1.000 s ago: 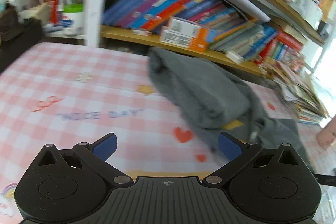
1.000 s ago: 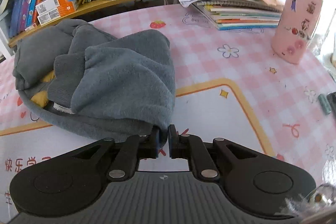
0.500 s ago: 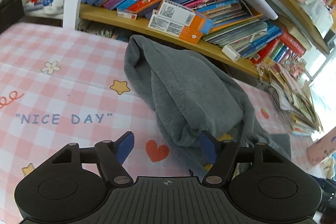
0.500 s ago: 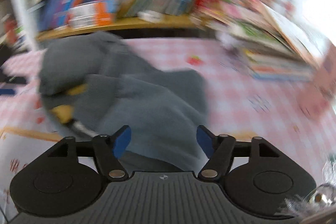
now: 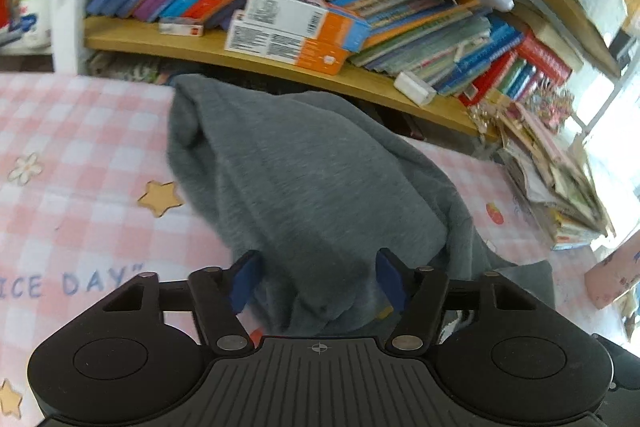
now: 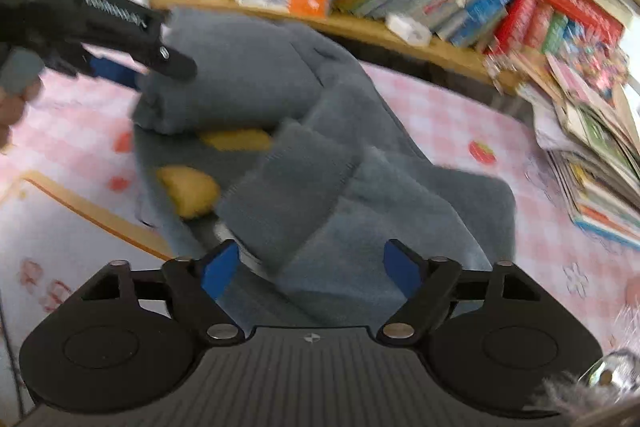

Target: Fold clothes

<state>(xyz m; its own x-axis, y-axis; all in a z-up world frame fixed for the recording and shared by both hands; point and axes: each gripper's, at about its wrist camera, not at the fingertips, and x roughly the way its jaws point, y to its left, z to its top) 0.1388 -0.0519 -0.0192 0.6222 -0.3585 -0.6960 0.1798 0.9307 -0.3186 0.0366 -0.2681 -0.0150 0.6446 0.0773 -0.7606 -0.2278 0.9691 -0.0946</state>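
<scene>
A grey sweatshirt (image 5: 304, 183) with yellow patches lies bunched on the pink checked tablecloth (image 5: 72, 155). In the left wrist view my left gripper (image 5: 318, 277) is open, its blue pads on either side of the garment's near fold. In the right wrist view my right gripper (image 6: 308, 265) is open over the sweatshirt (image 6: 320, 163), a ribbed cuff between its pads. The left gripper also shows in the right wrist view (image 6: 132, 67) at the garment's left end.
A wooden shelf (image 5: 248, 63) full of books runs along the table's far edge. A stack of magazines (image 6: 592, 163) lies at the right. A pink cup (image 5: 616, 275) stands at the right edge.
My right gripper let go of the sweatshirt's edge, opened and moved in over the garment. My left gripper moved forward until the near fold lay between its pads.
</scene>
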